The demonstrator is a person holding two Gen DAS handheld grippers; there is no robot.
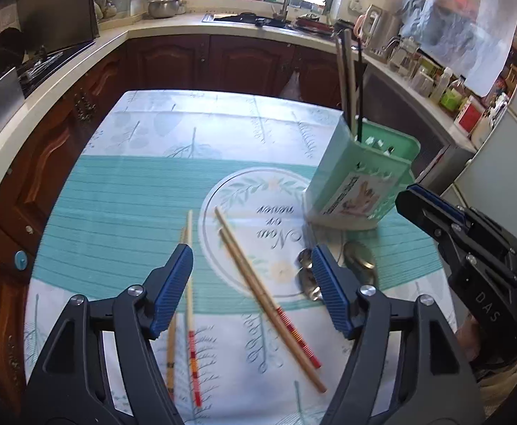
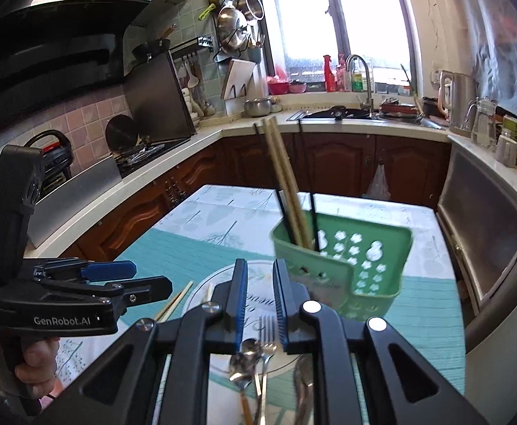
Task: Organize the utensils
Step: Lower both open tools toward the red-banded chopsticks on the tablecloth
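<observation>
A green utensil holder (image 1: 347, 184) (image 2: 375, 276) stands on the table with several chopsticks (image 1: 350, 81) (image 2: 283, 177) upright in it. Two pairs of wooden chopsticks (image 1: 258, 290) (image 1: 189, 283) lie loose on the cloth. My left gripper (image 1: 251, 251) hangs open above them, with nothing between its pads. Spoons (image 1: 308, 276) (image 2: 248, 361), a fork (image 2: 267, 340) and a larger spoon (image 1: 359, 258) lie near the holder's base. My right gripper (image 2: 260, 264) hovers over this cutlery, jaws a narrow gap apart and holding nothing.
The table wears a teal and white cloth (image 1: 134, 194). Kitchen counters (image 1: 81, 56) wrap around it, with a stove at left, a sink (image 2: 336, 113) at the back and bottles on the right. Each gripper shows at the edge of the other's view.
</observation>
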